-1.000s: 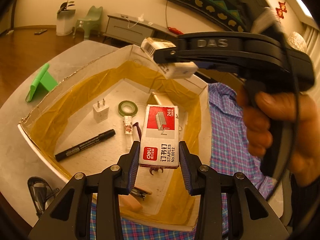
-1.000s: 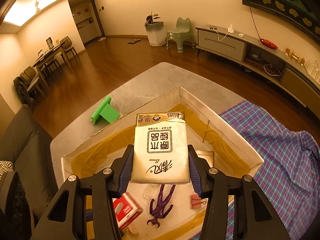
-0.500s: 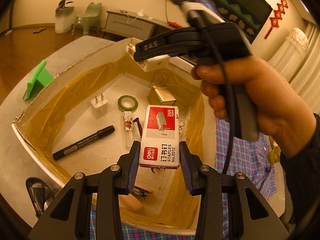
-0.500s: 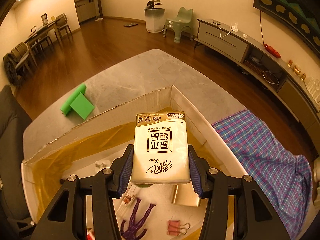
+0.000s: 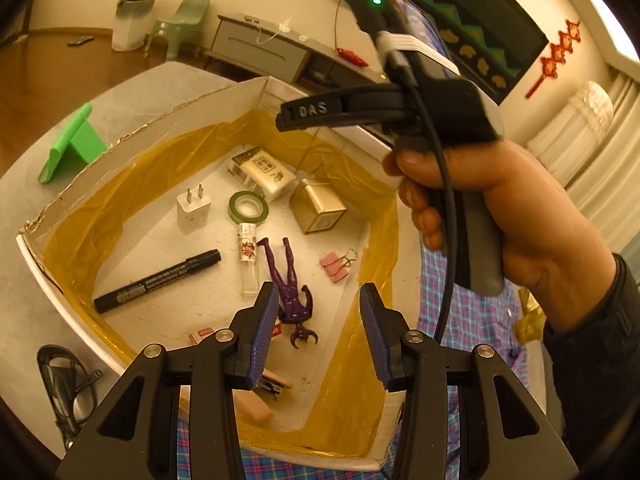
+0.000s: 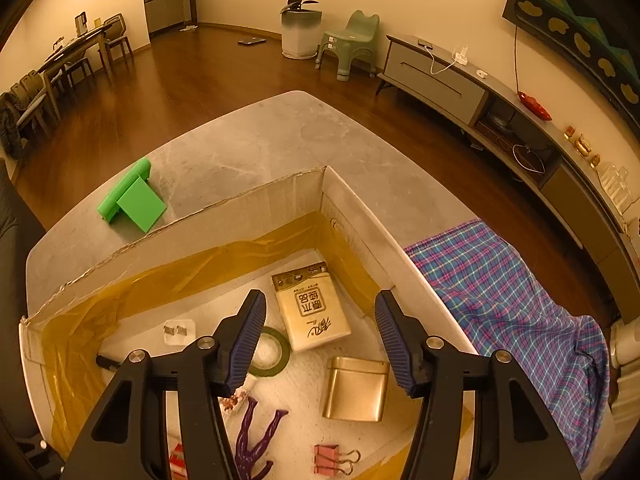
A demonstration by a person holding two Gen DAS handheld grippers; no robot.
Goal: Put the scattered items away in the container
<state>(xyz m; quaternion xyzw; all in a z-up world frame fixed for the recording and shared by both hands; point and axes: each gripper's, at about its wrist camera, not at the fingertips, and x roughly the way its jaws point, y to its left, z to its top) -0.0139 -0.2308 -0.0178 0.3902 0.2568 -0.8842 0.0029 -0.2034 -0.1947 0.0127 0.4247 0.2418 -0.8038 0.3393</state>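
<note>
Though creased, cream tissue pack (image 6: 311, 310)

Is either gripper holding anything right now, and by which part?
Nothing is held. The left gripper and right gripper are both open and empty above the box; the tissue pack lies on its floor.

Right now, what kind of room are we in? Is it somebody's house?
Most likely a home living room. There is a wooden floor, a long TV cabinet along the wall, a potted plant beside a small green chair, and a dining table with chairs at the far end.
</note>
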